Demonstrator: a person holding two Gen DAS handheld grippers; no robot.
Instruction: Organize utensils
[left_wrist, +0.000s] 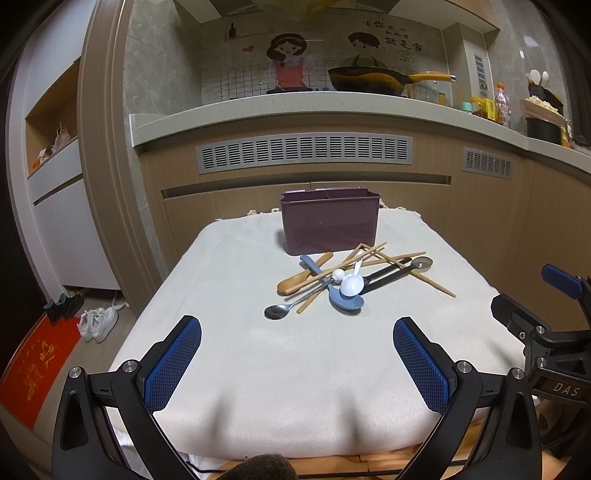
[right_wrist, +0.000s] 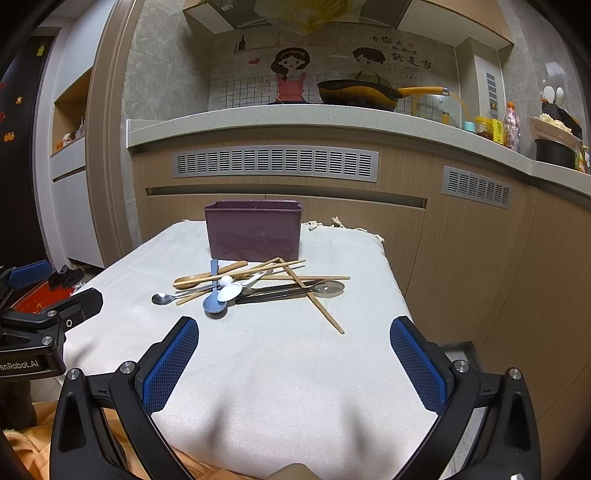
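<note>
Here one purple caddy; four spoons heaped.

one purple holder, one wooden spoon, one metal spoon, one blue spoon, one white spoon, several chopsticks.

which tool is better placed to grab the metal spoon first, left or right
Left, probably. The metal spoon lies on the pile's near left edge, bowl pointing toward the left tool, which is open and nearly in line with it. From the right tool, also open, it sits far left.
</note>
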